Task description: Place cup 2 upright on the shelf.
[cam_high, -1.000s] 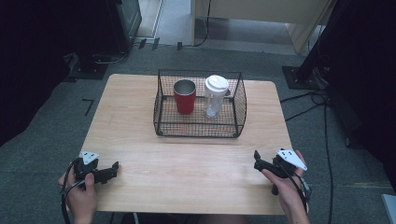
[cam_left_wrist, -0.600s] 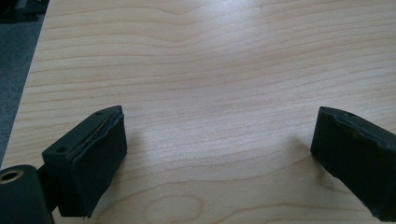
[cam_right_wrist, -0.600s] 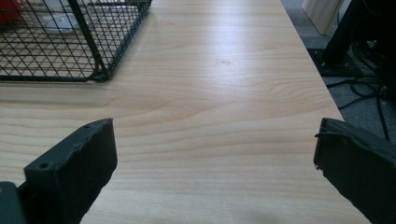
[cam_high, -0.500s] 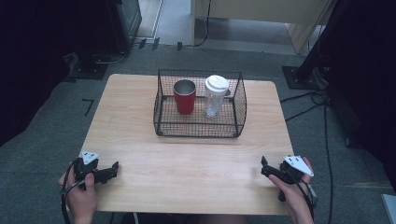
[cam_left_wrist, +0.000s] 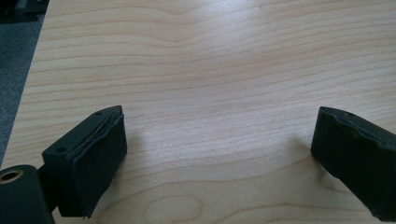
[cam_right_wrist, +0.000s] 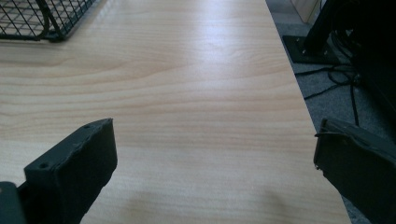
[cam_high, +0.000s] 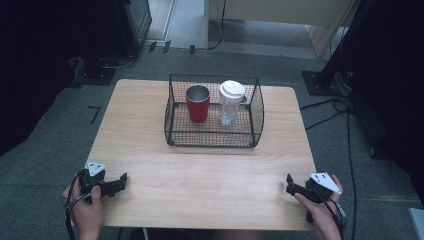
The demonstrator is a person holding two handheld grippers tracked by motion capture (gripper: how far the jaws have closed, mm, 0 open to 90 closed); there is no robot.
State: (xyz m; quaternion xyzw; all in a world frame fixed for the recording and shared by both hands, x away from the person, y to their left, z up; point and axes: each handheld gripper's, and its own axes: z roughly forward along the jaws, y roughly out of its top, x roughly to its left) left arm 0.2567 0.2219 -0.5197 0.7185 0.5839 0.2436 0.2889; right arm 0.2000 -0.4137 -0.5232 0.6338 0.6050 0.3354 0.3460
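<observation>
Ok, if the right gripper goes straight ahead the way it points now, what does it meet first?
Probably nothing soon: the right gripper, jaws open, faces bare table. The wire basket sits off to the left of that line, though depth is hard to judge.

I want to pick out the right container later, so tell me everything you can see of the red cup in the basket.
The red cup is a straight-sided tumbler with a red body and a metal-looking rim and inside. It has no lid and stands upright, mouth up. It stands in the left half of the black wire basket, beside the clear bottle with a white lid. Whether the two touch is unclear. Nothing grips it.
</observation>
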